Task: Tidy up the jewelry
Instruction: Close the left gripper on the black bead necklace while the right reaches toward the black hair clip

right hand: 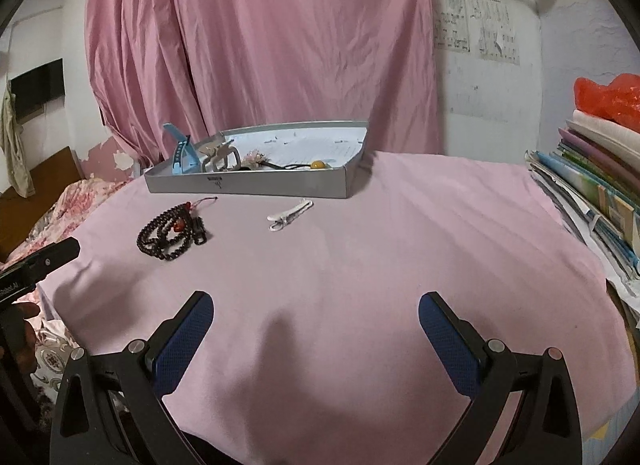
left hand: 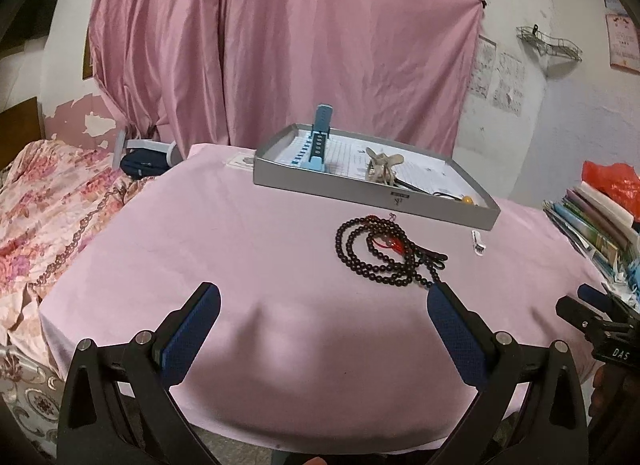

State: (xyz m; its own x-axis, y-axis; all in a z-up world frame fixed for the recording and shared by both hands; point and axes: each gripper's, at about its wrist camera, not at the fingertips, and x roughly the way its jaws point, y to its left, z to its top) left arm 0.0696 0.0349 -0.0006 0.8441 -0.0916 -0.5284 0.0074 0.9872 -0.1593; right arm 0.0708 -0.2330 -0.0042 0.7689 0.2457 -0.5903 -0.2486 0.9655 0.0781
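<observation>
A dark bead necklace with a red tassel lies coiled on the pink tablecloth, in front of a grey tray. The tray holds a blue watch strap, a pale hair clip and a yellow bead on a dark cord. A white hair clip lies on the cloth before the tray. My left gripper is open over the near table edge. My right gripper is open too, nothing between its fingers.
A stack of books with a red plastic bag on top stands at the table's right edge. A floral bedspread lies left of the table. A pink curtain hangs behind.
</observation>
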